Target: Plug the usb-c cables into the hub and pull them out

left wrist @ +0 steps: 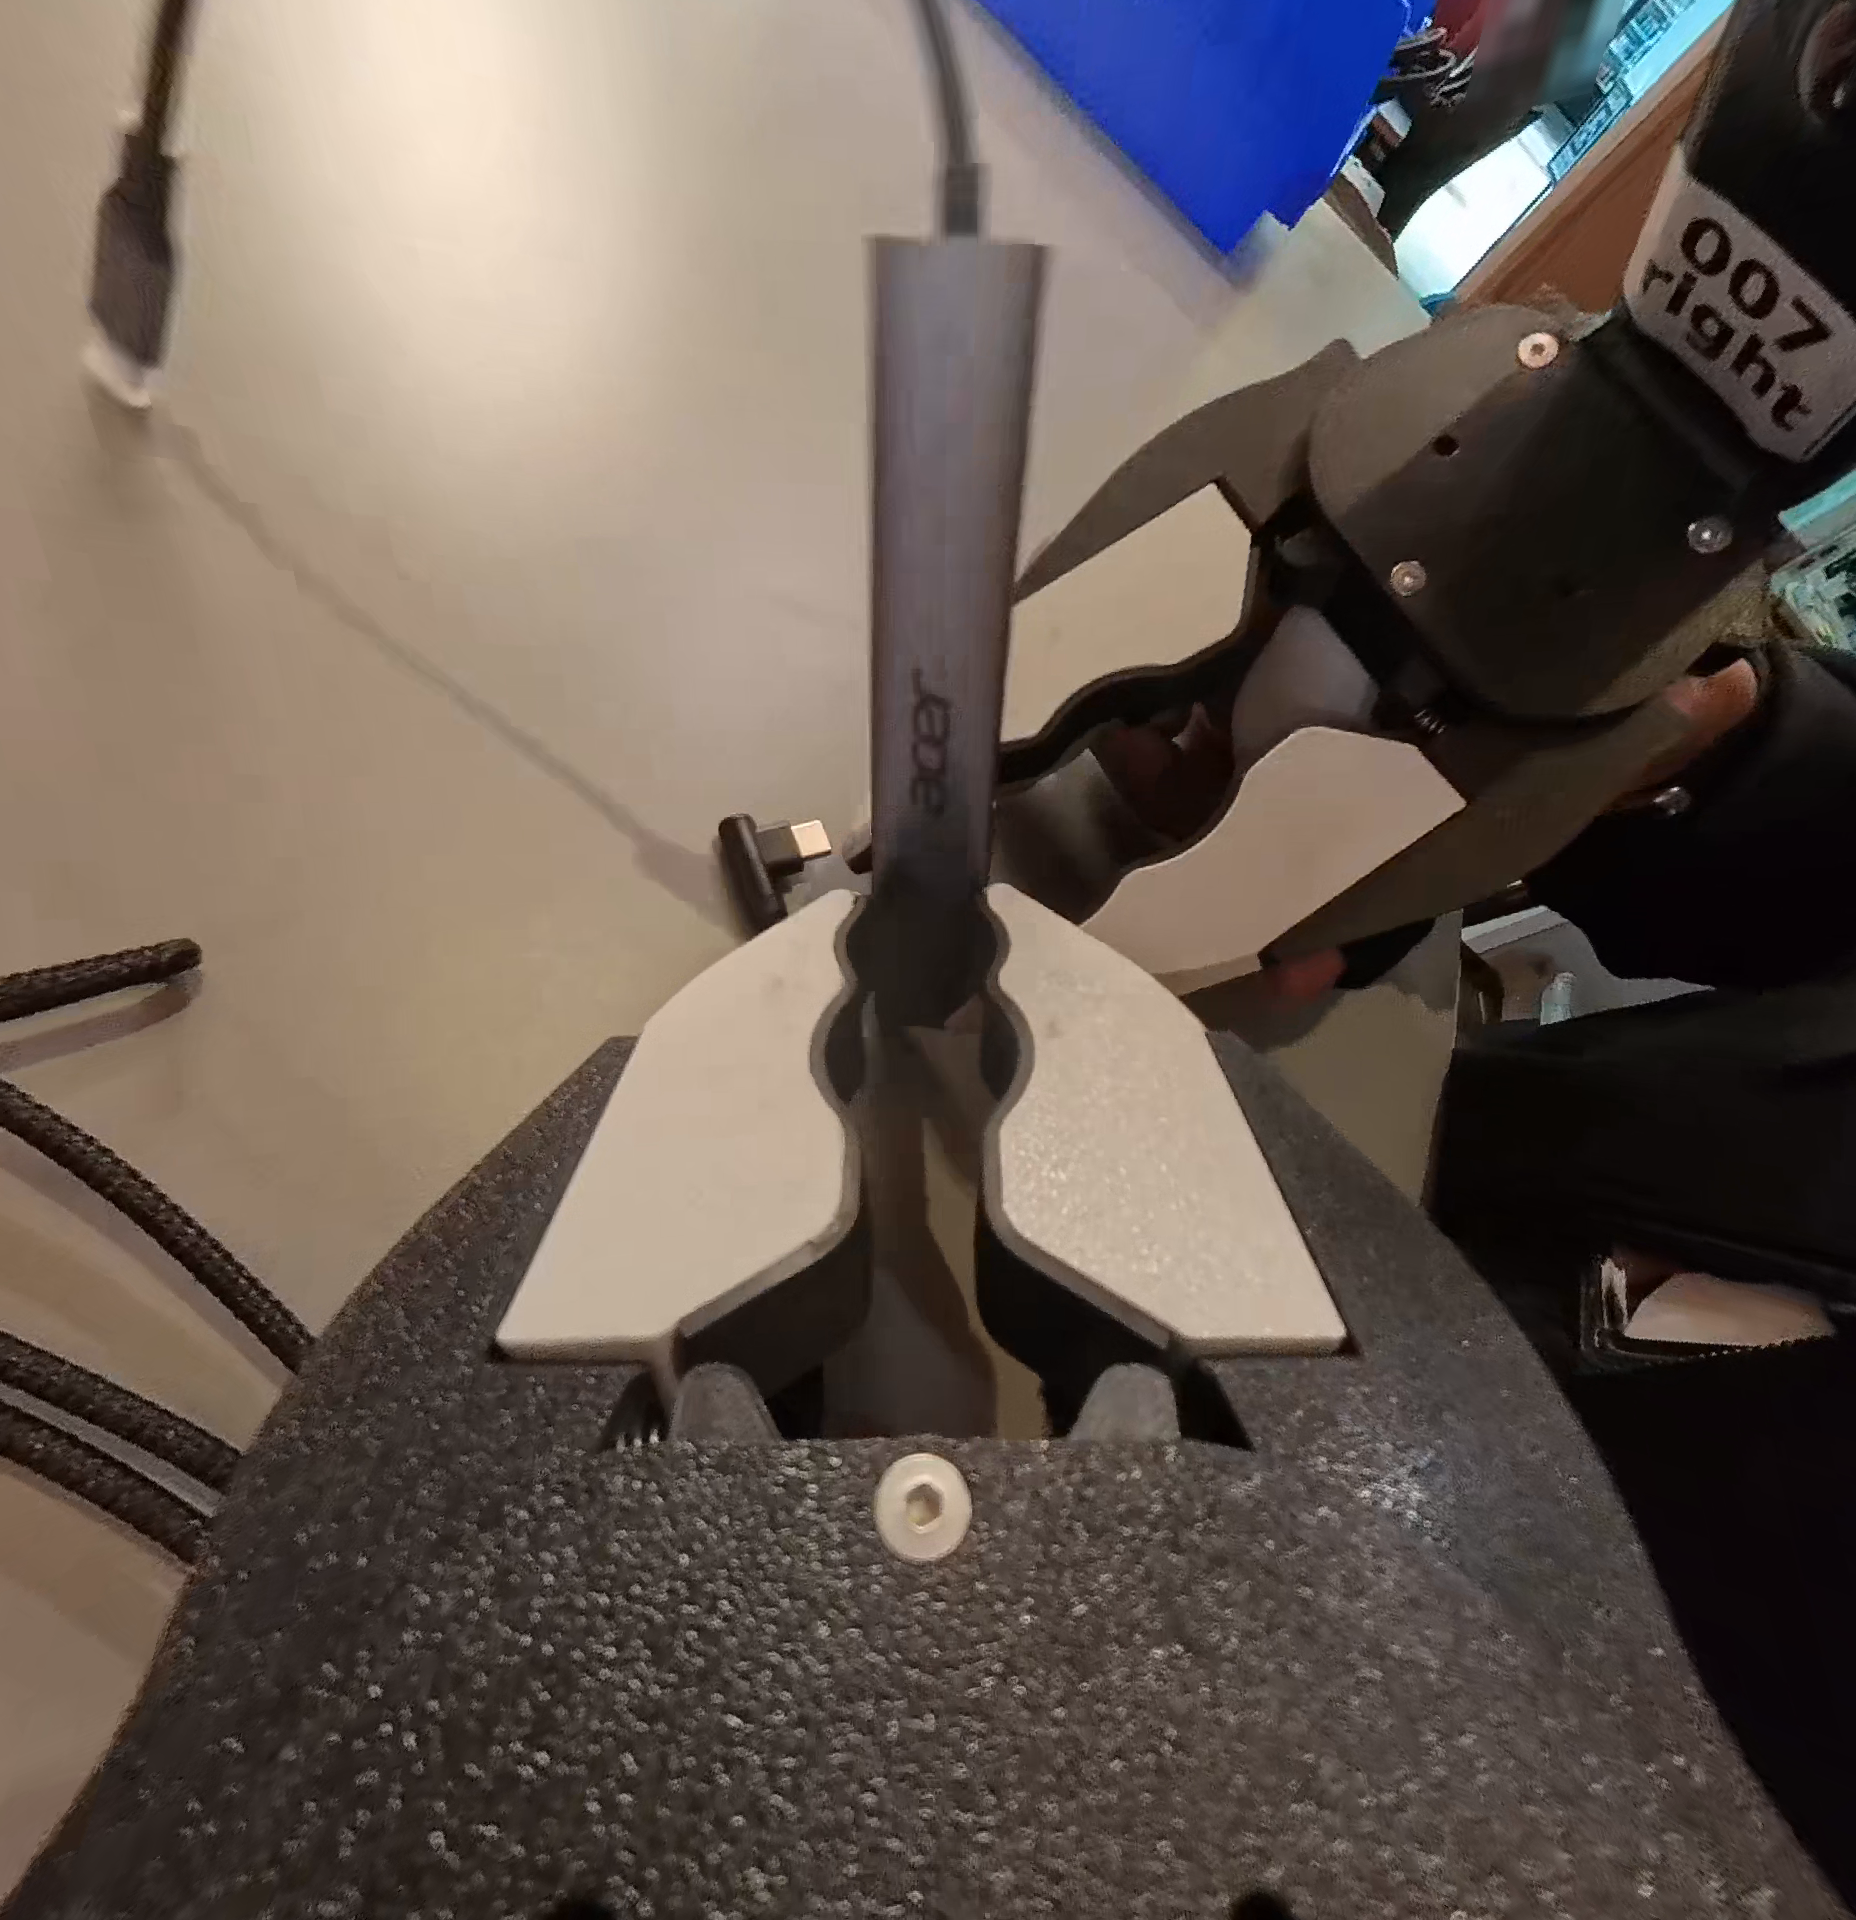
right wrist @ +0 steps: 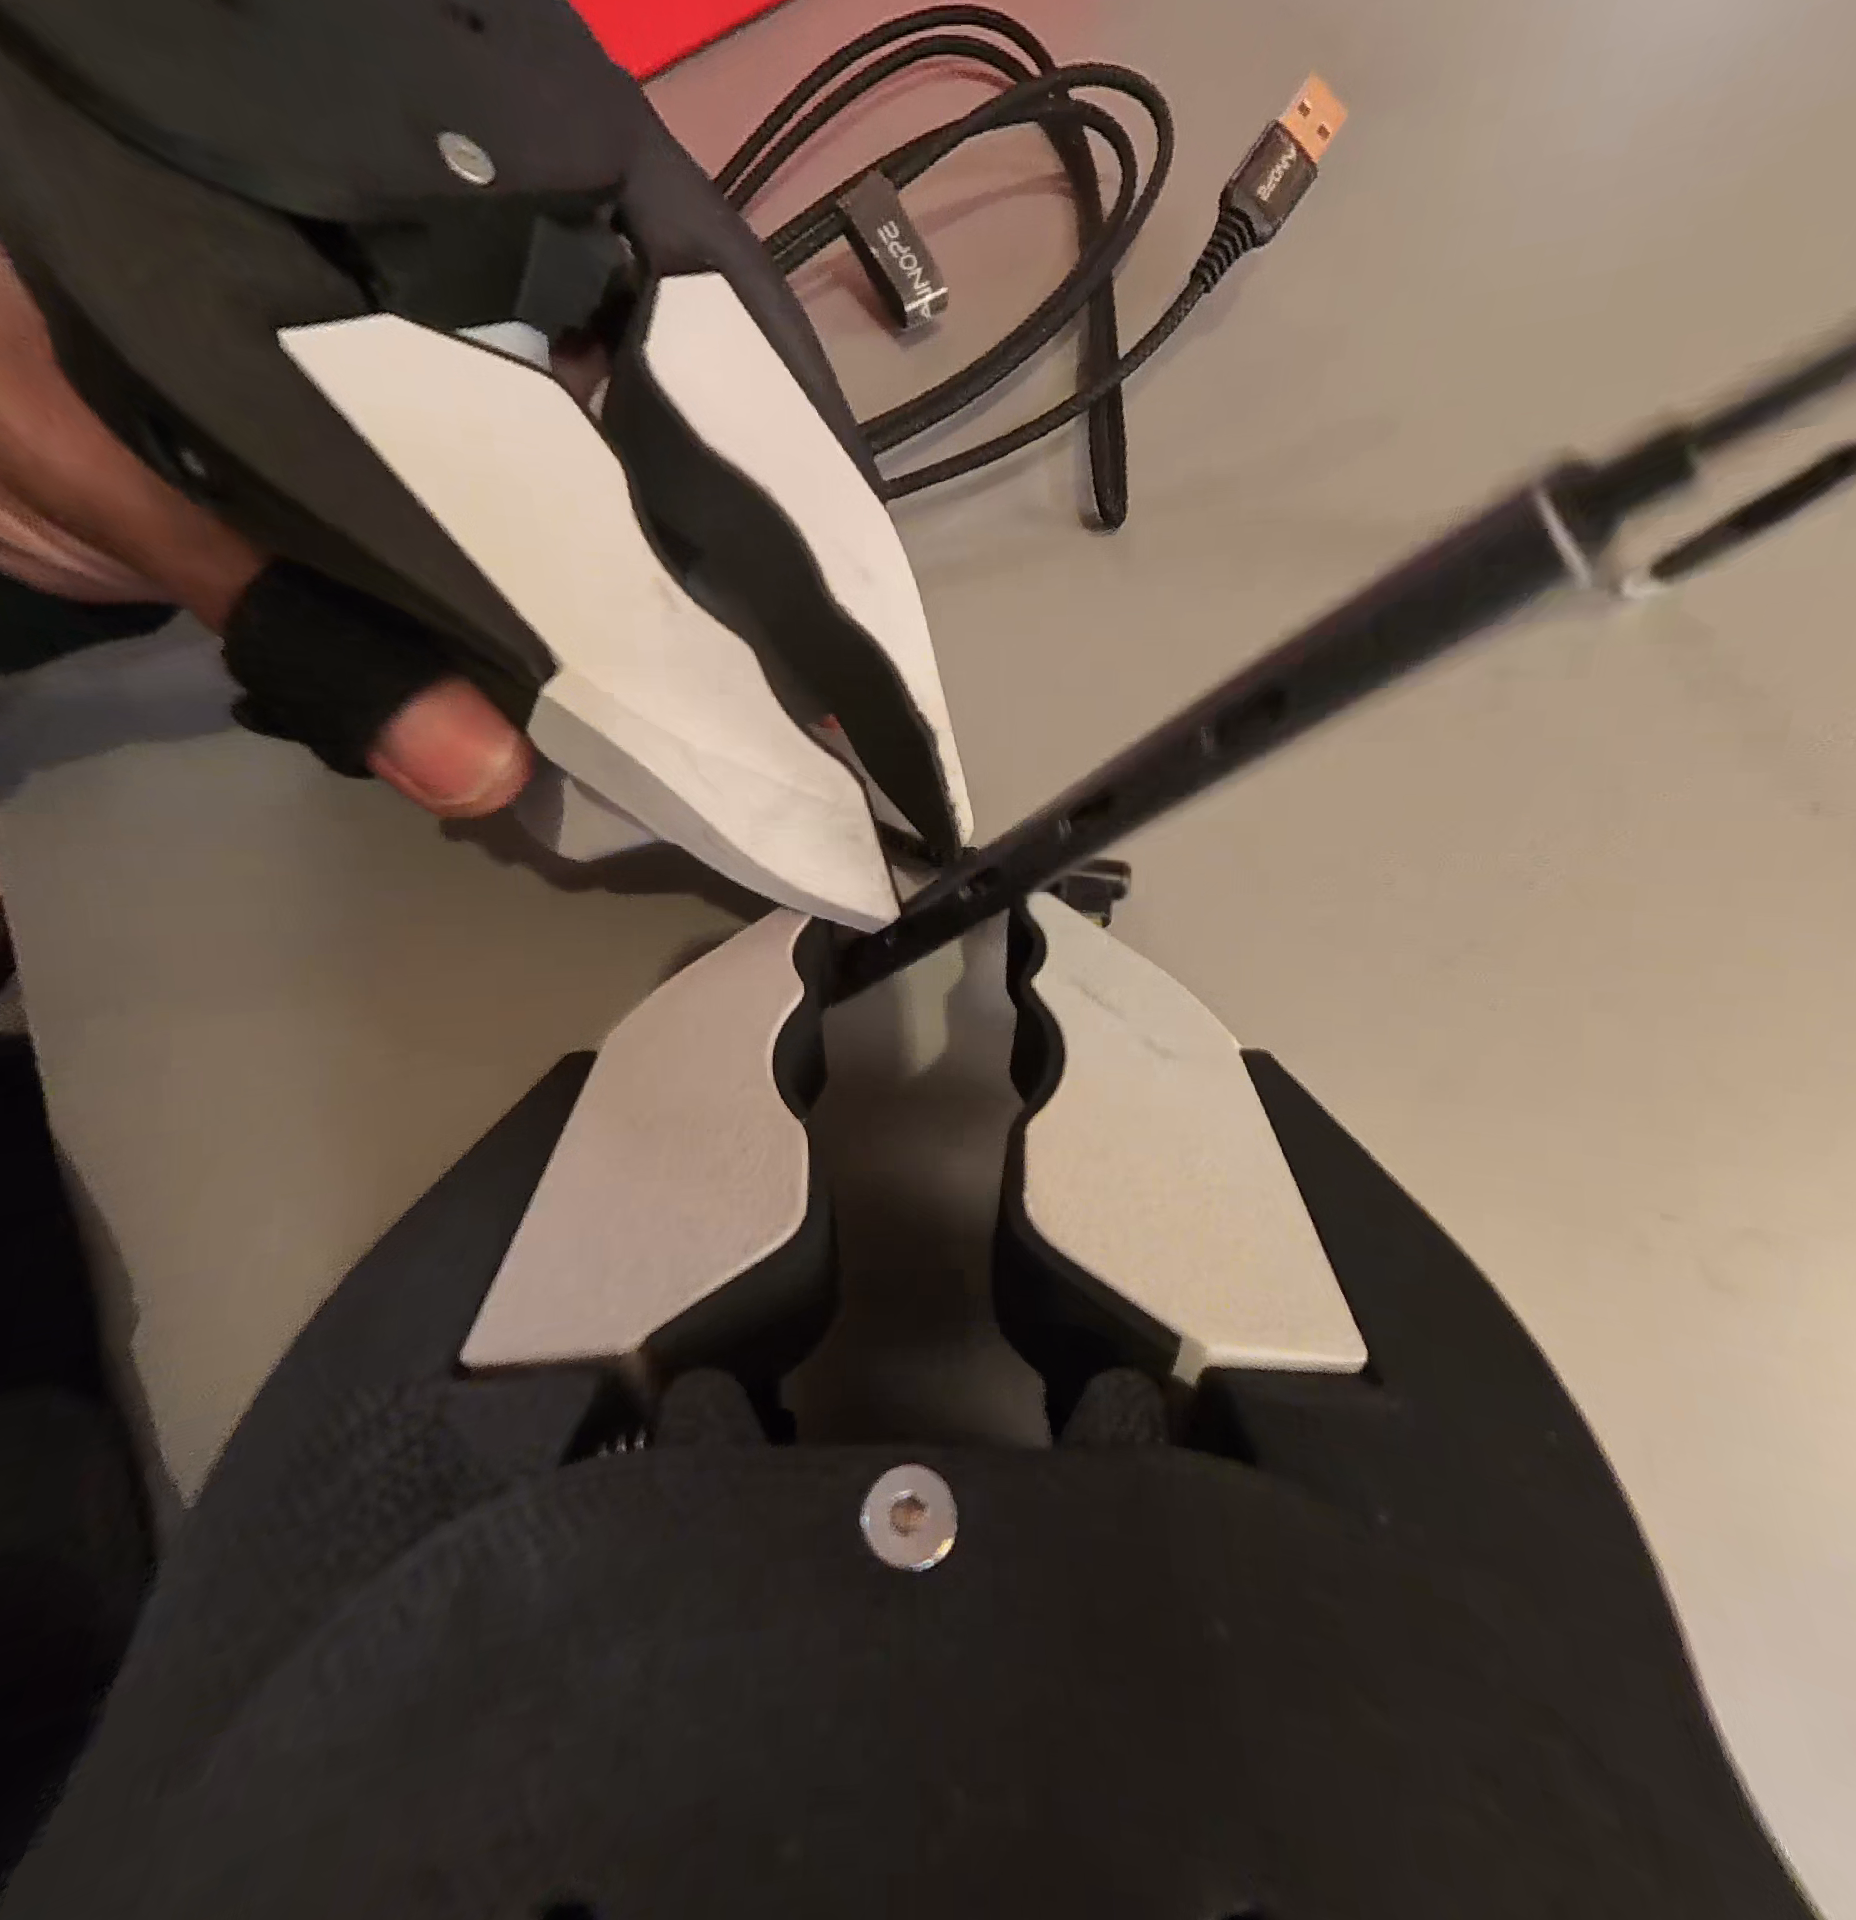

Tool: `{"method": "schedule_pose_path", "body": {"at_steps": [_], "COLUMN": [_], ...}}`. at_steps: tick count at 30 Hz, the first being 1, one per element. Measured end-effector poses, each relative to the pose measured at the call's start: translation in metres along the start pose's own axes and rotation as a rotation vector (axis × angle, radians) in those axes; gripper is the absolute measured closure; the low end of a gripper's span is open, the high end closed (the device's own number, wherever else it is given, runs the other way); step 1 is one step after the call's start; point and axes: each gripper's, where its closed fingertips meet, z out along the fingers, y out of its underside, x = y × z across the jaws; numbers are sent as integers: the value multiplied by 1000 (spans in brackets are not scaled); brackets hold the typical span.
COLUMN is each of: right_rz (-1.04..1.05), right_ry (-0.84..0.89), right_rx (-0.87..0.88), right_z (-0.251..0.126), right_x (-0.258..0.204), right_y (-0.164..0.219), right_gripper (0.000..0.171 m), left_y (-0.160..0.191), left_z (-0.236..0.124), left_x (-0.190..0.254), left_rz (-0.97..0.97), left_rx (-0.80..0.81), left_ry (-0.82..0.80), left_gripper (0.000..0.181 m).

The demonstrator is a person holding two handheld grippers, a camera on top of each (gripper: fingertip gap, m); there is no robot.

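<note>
My left gripper [left wrist: 924, 935] is shut on the near end of the grey hub [left wrist: 950, 499], which points away from me with its own lead [left wrist: 950, 114] at the far end. In the right wrist view the hub [right wrist: 1319, 665] runs diagonally up to the right, held by the left gripper [right wrist: 924, 862]. My right gripper [right wrist: 913, 935] is open, its tips on either side of the hub's held end. It comes in from the right in the left wrist view [left wrist: 1007, 779]. A black right-angle USB-C plug [left wrist: 789, 840] lies on the table just beyond the hub, unplugged.
Black braided cable [left wrist: 93, 1091] lies at the left, with another black plug [left wrist: 129, 260] farther off. The right wrist view shows a coiled braided cable [right wrist: 1007, 260] with an orange-tipped plug [right wrist: 1308, 125]. A blue bin [left wrist: 1194, 94] stands at the back. The table [left wrist: 436, 520] is beige. Only a small space, under 4 cm, lies between the two pairs of fingers.
</note>
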Motion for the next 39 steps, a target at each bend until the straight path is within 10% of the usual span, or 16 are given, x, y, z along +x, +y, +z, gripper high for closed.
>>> {"method": "schedule_pose_path", "body": {"at_steps": [14,24,39], "right_rz": [-175,-416,-237], "right_ry": [88,260,134], "right_rx": [76,110,375], "right_z": [-8,-13,-49], "right_x": [3,8,21], "right_y": [-11,-19,-39], "right_gripper": [148,161,148], "left_y": [-10,-57,-97], "left_z": [-1,-25,-61], "left_x": [2,-2,-1], "left_rz": [-88,-407,-660], "left_rx": [60,395,701], "left_ry": [41,211,542], "left_gripper": [145,154,161]}}
